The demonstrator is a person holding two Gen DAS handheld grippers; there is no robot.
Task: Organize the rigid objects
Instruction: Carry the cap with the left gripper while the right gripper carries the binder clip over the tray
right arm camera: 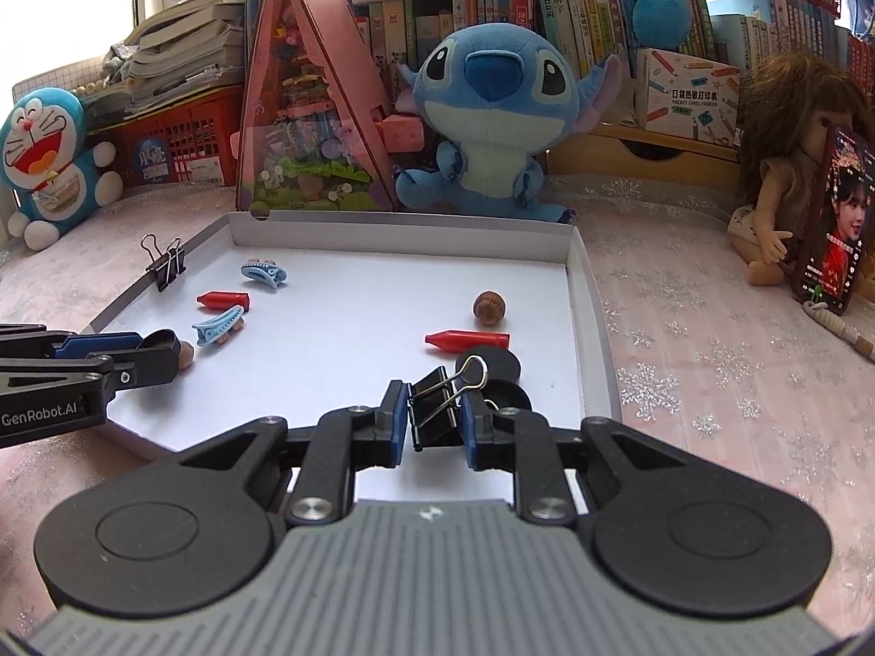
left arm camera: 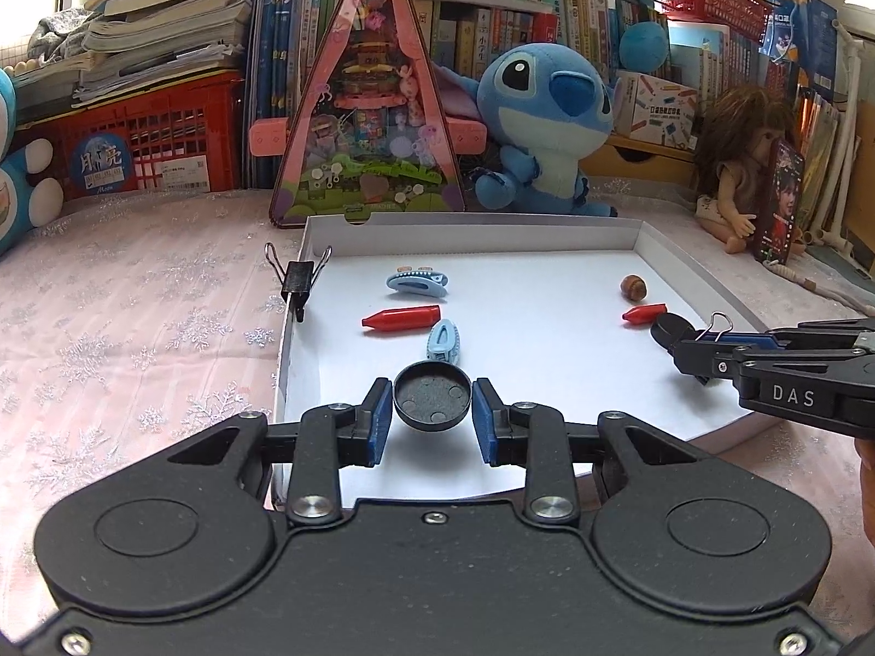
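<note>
Your left gripper (left arm camera: pixel 432 407) clamps a round black cap (left arm camera: pixel 432 394), low and centre in its wrist view, over the near part of the white tray (left arm camera: pixel 470 238). Your right gripper (right arm camera: pixel 436 420) grips a black binder clip (right arm camera: pixel 437 407) between its blue pads, wire handles pointing up, at the lower middle of its own view. Just behind that clip sit two black discs (right arm camera: pixel 489 363), though the gripper hides part of them. On the tray floor you have two red crayons (right arm camera: pixel 467 339), one centre-left and one right; two light blue hair clips (left arm camera: pixel 416 281); and a brown acorn (right arm camera: pixel 488 306) toward the right. What looks like a second acorn (right arm camera: pixel 186 354) peeks out by your left fingertips. Another binder clip (left arm camera: pixel 298 280) bites the tray's left wall.
</note>
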